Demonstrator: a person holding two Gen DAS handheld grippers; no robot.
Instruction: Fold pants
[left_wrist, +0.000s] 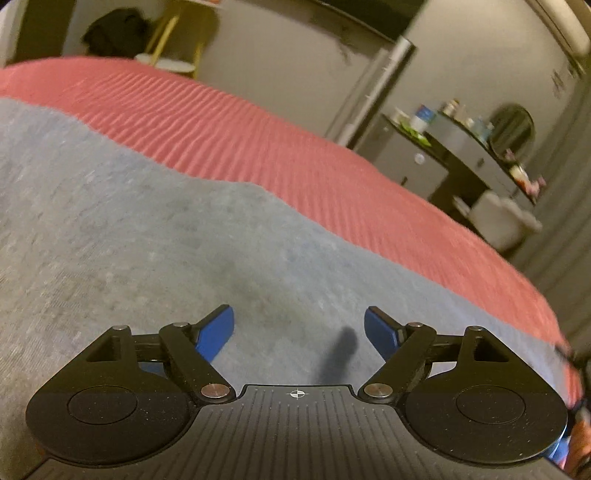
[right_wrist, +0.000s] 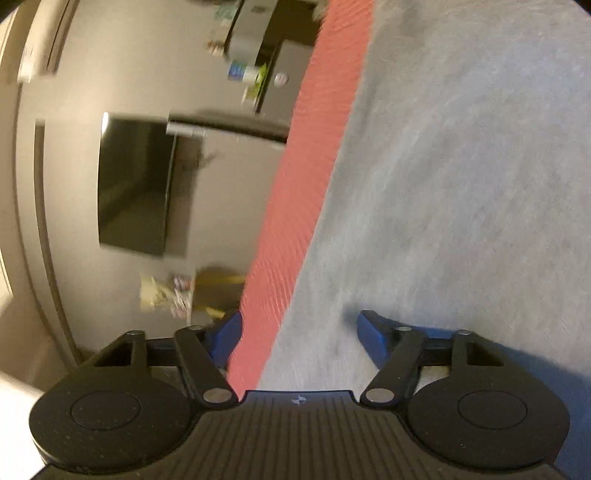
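Bed: red ribbed cover (left_wrist: 280, 147) carried the grey pants (left_wrist: 147, 240).
Left tongs (left_wrist: 299, 332): spread, empty, hovering over cloth.
Right tongs (right_wrist: 299, 336): you held them spread, empty, straddling the pants' edge, probably to grab it.

Left gripper (left_wrist: 299, 332) low over grey pants (left_wrist: 147, 229), blue fingers (left_wrist: 216, 338) spread wide with nothing between them, only fabric and a dark finger-shaped shadow below. Pants spread flat across a red ribbed bedcover (left_wrist: 280, 147), wavy far edge running from upper left toward lower right. Beyond the bed, blurred: a dark desk (left_wrist: 458, 147) crowded with small items, a round mirror (left_wrist: 513, 129), a white stool (left_wrist: 506, 218) and a yellow-legged chair (left_wrist: 173, 40)
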